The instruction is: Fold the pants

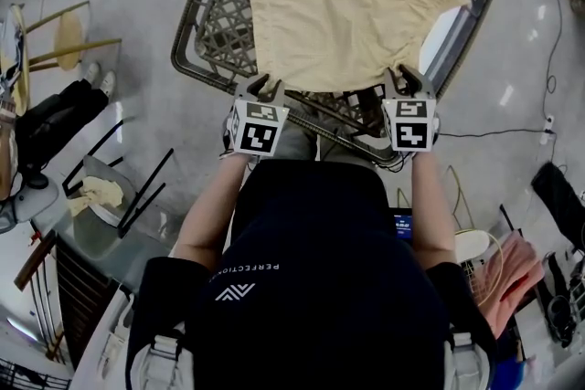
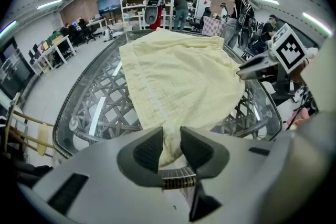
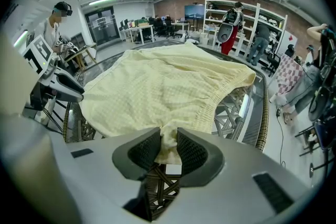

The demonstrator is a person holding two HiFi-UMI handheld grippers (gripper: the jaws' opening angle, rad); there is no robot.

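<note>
Left gripper (image 2: 170,147) jaws narrow, nipped on the near edge of the pale yellow pants (image 1: 347,9). Right gripper (image 3: 168,150) likewise, clamped on the same edge. Beyond the jaws, pants lie spread on the glass-topped lattice table (image 1: 188,59), extending toward its far side.
</note>
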